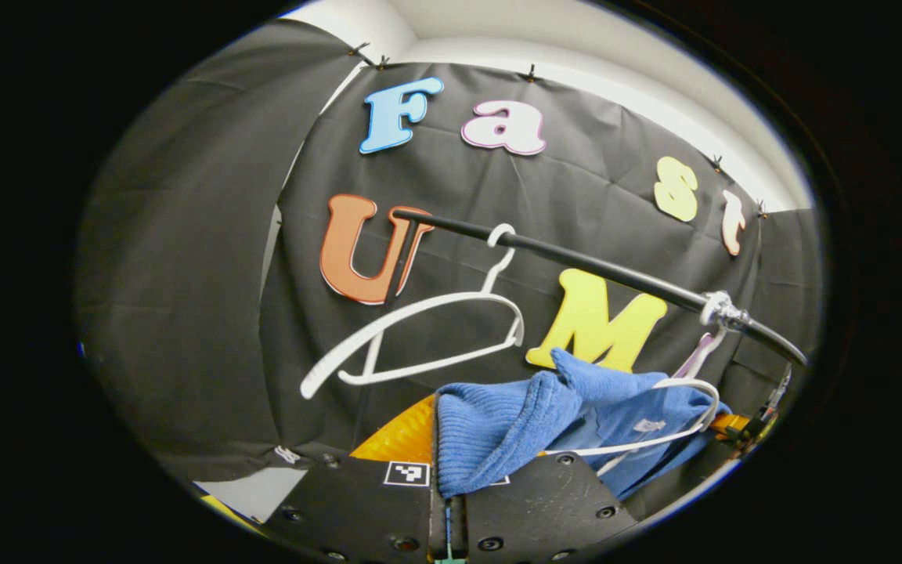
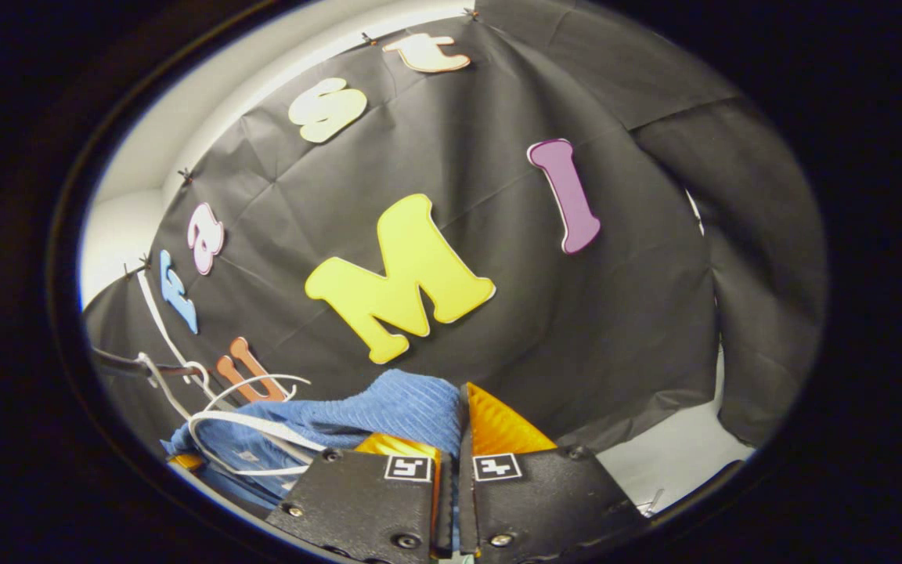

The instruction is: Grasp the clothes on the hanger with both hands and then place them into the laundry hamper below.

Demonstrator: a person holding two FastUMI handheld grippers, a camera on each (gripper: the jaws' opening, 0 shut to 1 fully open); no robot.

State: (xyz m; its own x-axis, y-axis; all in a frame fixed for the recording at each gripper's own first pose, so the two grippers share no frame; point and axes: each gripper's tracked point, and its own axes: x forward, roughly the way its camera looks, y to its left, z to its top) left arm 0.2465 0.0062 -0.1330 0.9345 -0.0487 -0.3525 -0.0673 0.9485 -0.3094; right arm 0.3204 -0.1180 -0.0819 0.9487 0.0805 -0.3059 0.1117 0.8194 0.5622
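Jaws of both the left gripper (image 1: 449, 501) and right gripper (image 2: 451, 478) pinch the soft blue knitted garment (image 1: 498, 431); limp, light, likely best gripped at the shoulders.

The left hand-held gripper (image 1: 449, 501) pinches a blue ribbed knit garment (image 1: 498, 435) draped on a white hanger (image 1: 686, 407); an empty white plastic hanger (image 1: 420, 329) hangs on the black rail (image 1: 592, 266).

One black rail (image 1: 576, 262), two white hangers, one bare (image 1: 420, 333), one inside the garment (image 1: 678, 415), one blue knitted garment (image 1: 514, 427), two grippers, left (image 1: 451, 517), right (image 2: 451, 501).
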